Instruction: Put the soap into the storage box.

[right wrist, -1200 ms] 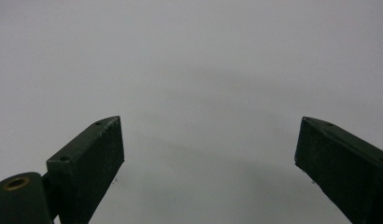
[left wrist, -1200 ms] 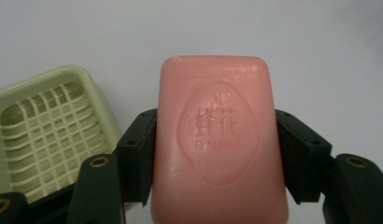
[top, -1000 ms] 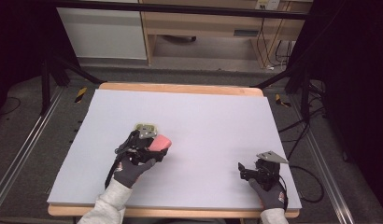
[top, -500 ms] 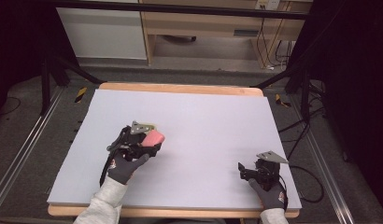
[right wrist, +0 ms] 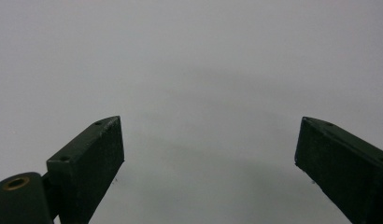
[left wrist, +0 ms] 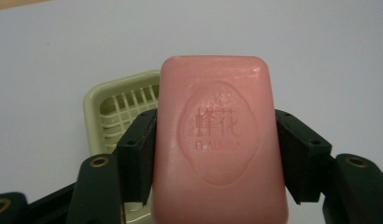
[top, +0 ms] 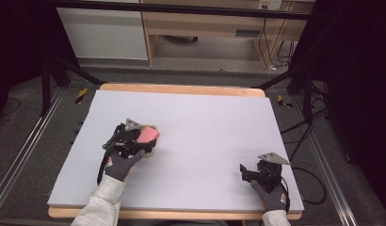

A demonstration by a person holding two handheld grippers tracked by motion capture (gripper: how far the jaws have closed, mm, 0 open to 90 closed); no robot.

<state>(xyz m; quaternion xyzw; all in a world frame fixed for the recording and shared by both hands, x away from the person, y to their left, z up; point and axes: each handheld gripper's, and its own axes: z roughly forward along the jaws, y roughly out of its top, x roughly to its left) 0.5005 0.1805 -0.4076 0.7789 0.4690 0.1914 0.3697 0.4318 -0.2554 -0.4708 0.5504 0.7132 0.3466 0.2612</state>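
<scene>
The left gripper [left wrist: 217, 154] squeezes a pink soap bar [left wrist: 220, 140] from both sides, its jaws pressed tight on it. The bar hangs just above a pale green soap dish [left wrist: 116, 108], which sits on the white table [top: 210, 122]. It looks like the soap is going into the dish. Next the bar should come down flat onto the dish's slats, and then the jaws can let go. The right gripper [top: 247, 173], far to the right of the dish, is wide open and holds nothing.
</scene>
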